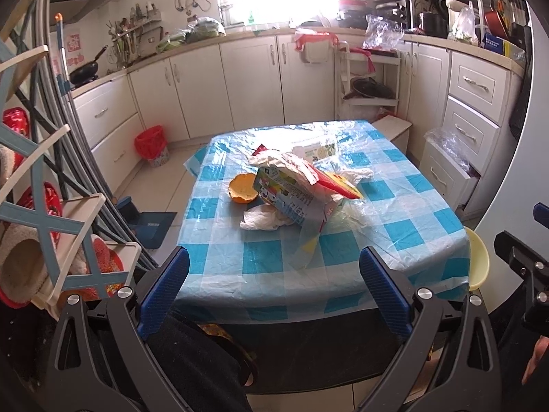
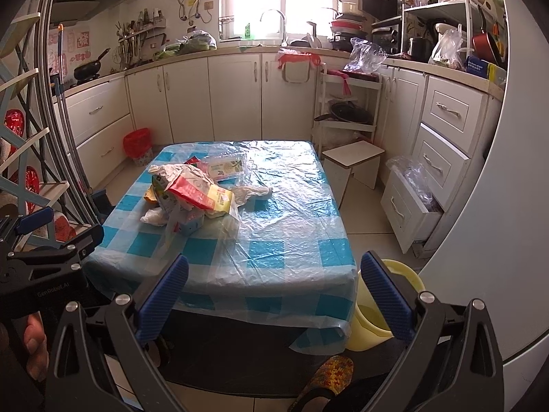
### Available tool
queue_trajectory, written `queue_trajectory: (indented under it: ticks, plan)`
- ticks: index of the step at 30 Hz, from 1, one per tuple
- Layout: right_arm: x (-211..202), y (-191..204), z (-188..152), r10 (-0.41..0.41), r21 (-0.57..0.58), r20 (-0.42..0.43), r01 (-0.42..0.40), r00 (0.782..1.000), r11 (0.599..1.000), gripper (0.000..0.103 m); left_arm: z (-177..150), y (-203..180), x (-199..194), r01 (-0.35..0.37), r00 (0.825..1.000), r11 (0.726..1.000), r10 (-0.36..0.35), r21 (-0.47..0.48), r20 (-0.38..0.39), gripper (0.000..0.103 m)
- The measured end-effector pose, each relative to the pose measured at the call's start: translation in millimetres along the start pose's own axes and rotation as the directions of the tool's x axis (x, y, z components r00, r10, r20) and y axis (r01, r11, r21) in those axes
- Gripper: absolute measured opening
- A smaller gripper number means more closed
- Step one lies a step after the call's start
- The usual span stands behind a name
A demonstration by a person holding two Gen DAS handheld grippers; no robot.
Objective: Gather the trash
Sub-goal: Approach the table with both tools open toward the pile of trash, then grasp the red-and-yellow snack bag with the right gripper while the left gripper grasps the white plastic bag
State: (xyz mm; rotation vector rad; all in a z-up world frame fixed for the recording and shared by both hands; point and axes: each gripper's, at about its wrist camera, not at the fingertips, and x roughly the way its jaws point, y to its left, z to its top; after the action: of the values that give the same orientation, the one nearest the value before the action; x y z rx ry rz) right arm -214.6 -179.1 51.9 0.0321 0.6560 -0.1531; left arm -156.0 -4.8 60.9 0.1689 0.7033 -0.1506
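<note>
The trash sits in one heap on my table [image 1: 405, 226], toward its left half as I face it. Lowest in the heap is a milk carton [image 1: 286, 194] lying tilted on its side, with a crumpled white wrapper [image 1: 288, 164] draped over its top and a red-and-yellow packet [image 2: 202, 194] leaning across it. Half an orange peel [image 1: 242, 190] lies cup-up just to the left, touching the carton. A wad of white tissue [image 1: 262, 219] lies in front of the carton on the near side, and a thin clear bag [image 1: 310, 240] trails from the heap toward me. Behind the heap, a little apart from it, a clear plastic tray with a green-and-white label [image 2: 226, 168] lies flat. The table wears a blue-and-white checked cloth [image 2: 267, 250] under a clear plastic sheet.

My left tongs [image 1: 274, 285] hang short of the near edge of the table, spread wide with nothing between the blue pads. My right tongs [image 2: 274, 292] are the same: released, empty, hovering before the near right corner. A yellow bucket [image 2: 374, 326] stands on the floor just beside that corner. Well beyond the table, a small bin with a red liner [image 1: 151, 144] stands against the cabinets, and a white stool [image 2: 353, 164] stands near the far right corner.
</note>
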Motion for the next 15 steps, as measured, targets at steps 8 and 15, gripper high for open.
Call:
queue_trajectory:
  ticks: [8, 15]
  plan:
    - [37.1, 7.6, -0.4, 0.061, -0.055, -0.009, -0.061, 0.998, 0.997, 0.097, 14.7, 23.5, 26.6, 0.006, 1.000, 0.996, -0.008, -0.091, -0.016, 0.095]
    - [73.1, 38.6, 17.9, 0.205, -0.187, 0.018, -0.198, 0.979, 0.962, 0.097, 22.7, 47.8, 45.9, -0.026, 1.000, 0.989, 0.023, -0.146, -0.020, 0.095]
